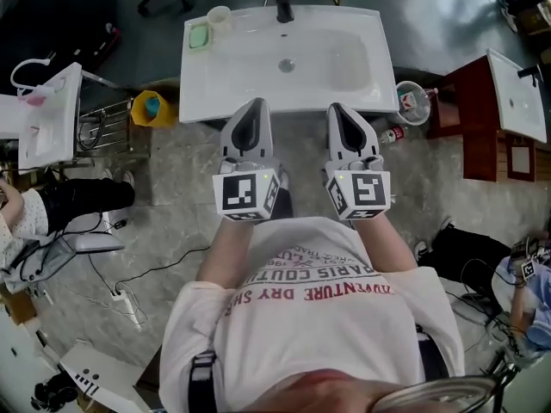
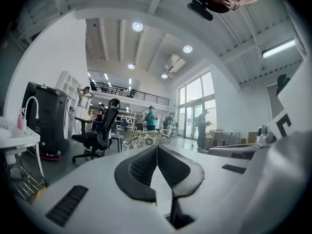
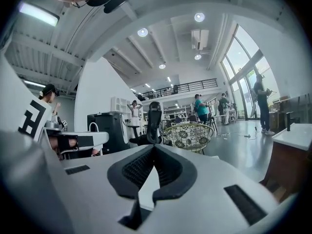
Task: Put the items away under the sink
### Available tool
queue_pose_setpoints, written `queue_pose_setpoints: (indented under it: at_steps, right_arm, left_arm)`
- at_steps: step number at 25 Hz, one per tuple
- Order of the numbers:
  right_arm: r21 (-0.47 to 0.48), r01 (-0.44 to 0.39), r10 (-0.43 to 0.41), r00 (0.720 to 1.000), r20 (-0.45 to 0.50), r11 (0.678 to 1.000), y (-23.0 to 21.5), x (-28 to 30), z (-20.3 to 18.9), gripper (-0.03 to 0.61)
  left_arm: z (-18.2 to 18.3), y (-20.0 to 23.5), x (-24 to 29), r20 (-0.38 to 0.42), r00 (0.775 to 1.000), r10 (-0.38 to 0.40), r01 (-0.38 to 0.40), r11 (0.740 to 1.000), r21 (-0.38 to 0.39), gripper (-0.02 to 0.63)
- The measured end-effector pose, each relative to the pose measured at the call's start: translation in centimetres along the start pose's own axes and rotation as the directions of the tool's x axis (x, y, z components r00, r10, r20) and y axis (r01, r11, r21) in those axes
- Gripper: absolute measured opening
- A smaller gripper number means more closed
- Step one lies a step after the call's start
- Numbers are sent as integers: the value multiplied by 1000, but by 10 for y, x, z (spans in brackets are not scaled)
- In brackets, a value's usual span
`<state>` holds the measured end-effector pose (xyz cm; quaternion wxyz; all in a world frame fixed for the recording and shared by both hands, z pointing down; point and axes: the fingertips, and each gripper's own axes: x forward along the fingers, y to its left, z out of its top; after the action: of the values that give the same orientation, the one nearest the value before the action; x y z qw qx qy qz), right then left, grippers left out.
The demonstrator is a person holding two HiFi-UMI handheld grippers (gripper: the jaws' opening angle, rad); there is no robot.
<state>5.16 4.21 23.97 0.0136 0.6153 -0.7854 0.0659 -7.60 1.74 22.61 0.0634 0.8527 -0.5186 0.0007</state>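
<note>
Overhead, my head camera looks steeply down at a white sink [image 1: 344,80] standing on a mottled grey floor [image 1: 172,188], with a dark faucet [image 1: 283,7] at its far edge. I hold both grippers side by side, level, just in front of the sink's near rim, pointing out across the room.

The left gripper [image 1: 252,108] has its jaws pressed together with nothing between them; its own view shows the two black pads meeting at the tips against a background of office chairs and distant people. The right gripper [image 1: 341,110] is the same: jaws fully closed, empty.

Several loose things sit in view. A pale green soap dish [image 1: 200,36] and a small cream cup [image 1: 219,17] rest on the sink's far left corner. A yellow bin [image 1: 151,108] stands on the floor just beside the sink's left side. On the right, a small white pail [image 1: 413,101] holding something red and white touches the sink's corner, and a bottle with a red cap [image 1: 393,134] lies on the floor near it.

The space under the sink is hidden by the basin, so I cannot tell what, if anything, is stored there. Judging from these items out in the open and my empty grippers, I would say most of the putting away is left to do.
</note>
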Motion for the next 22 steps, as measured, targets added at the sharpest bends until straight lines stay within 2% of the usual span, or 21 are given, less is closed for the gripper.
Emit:
queue_pose_setpoints:
  at_steps: [5, 14, 22]
  right_arm:
    - [2, 6, -6, 1000, 9, 1000, 3, -2, 11, 25]
    - [-13, -22, 21, 1000, -15, 1000, 10, -8, 8, 25]
    - [-43, -11, 10, 1000, -11, 999, 17, -11, 17, 25]
  left_arm:
    - [13, -1, -7, 27, 1000, -7, 7, 1000, 11, 23]
    - [13, -5, -20, 22, 1000, 3, -4, 999, 32, 23]
    - [15, 6, -30, 27, 1000, 12, -13, 1000, 25, 23]
